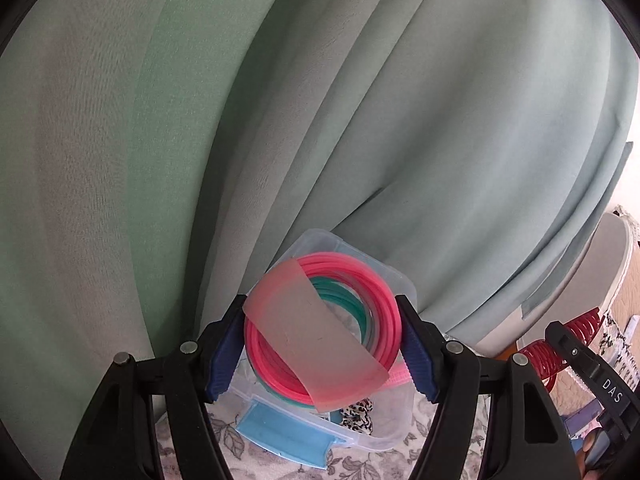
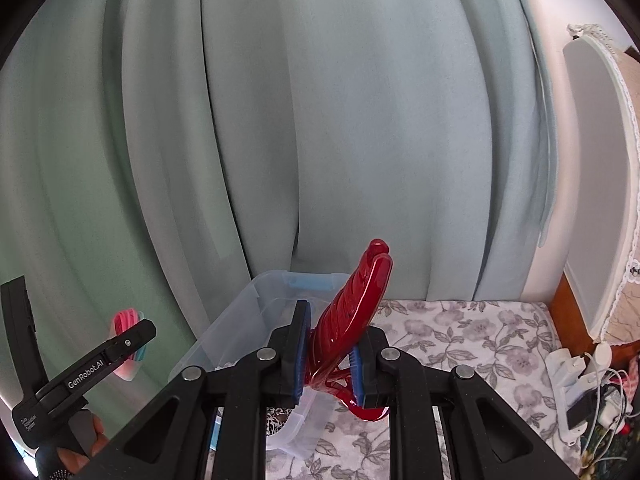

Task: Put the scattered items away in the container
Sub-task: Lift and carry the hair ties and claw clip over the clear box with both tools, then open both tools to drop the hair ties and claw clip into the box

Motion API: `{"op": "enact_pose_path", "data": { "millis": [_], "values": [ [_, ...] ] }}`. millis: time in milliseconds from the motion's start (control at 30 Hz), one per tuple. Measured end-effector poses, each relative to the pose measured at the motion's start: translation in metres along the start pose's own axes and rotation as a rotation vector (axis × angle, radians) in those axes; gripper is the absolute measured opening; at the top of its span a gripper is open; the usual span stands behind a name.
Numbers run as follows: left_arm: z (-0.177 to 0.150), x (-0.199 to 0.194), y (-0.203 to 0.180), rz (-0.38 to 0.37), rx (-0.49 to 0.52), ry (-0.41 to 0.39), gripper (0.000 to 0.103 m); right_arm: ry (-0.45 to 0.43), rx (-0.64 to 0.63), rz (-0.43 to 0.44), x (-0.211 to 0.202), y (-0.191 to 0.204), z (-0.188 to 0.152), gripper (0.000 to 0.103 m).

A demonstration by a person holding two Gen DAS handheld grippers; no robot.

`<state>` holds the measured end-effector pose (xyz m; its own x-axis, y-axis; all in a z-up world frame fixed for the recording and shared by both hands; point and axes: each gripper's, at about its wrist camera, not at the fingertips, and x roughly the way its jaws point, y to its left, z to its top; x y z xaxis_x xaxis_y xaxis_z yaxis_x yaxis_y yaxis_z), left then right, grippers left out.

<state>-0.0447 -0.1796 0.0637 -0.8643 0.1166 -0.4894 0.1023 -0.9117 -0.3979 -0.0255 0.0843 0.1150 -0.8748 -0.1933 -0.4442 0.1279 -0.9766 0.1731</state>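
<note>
My left gripper [image 1: 322, 320] is shut on a bundle of pink and teal rings [image 1: 376, 300] wrapped in a translucent pink sleeve, its blue pads pressing on both sides. The bundle hangs just above the clear plastic container [image 1: 392, 428], which has a blue latch [image 1: 288, 436] and a leopard-print item [image 1: 358, 416] inside. My right gripper [image 2: 332, 344] is shut on a glossy red claw hair clip [image 2: 356, 300], held upright beside the container [image 2: 240, 312]. The left gripper's finger [image 2: 120, 344] and the rings [image 2: 126, 316] appear at the left of the right wrist view.
A pale green curtain [image 2: 360, 120] hangs right behind the container. The table wears a grey floral cloth [image 2: 480, 344]. A white power strip with plugs and cables [image 2: 580, 392] lies at the right edge, beneath a grey panel [image 2: 592, 180]. A hand [image 2: 80, 448] grips the left handle.
</note>
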Motion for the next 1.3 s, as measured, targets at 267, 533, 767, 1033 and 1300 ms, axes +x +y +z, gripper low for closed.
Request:
{"op": "enact_pose_path", "data": {
  "millis": [267, 533, 767, 1033, 1300],
  "values": [
    [-0.002, 0.026, 0.016, 0.003, -0.027, 0.055, 0.072, 0.072, -0.042, 0.030, 0.042, 0.018, -0.001, 0.019],
    [0.002, 0.043, 0.026, -0.003, -0.038, 0.084, 0.072, 0.106, -0.074, 0.048, 0.071, 0.026, -0.001, 0.019],
    [-0.002, 0.058, 0.028, -0.017, -0.022, 0.130, 0.072, 0.131, -0.099, 0.054, 0.096, 0.031, 0.001, 0.020],
    [0.000, 0.069, 0.028, -0.016, -0.006, 0.155, 0.072, 0.169, -0.122, 0.068, 0.124, 0.037, 0.000, 0.020],
    [0.000, 0.071, 0.029, -0.025, 0.016, 0.171, 0.072, 0.178, -0.149, 0.084, 0.138, 0.042, 0.000, 0.020]
  ]
}}
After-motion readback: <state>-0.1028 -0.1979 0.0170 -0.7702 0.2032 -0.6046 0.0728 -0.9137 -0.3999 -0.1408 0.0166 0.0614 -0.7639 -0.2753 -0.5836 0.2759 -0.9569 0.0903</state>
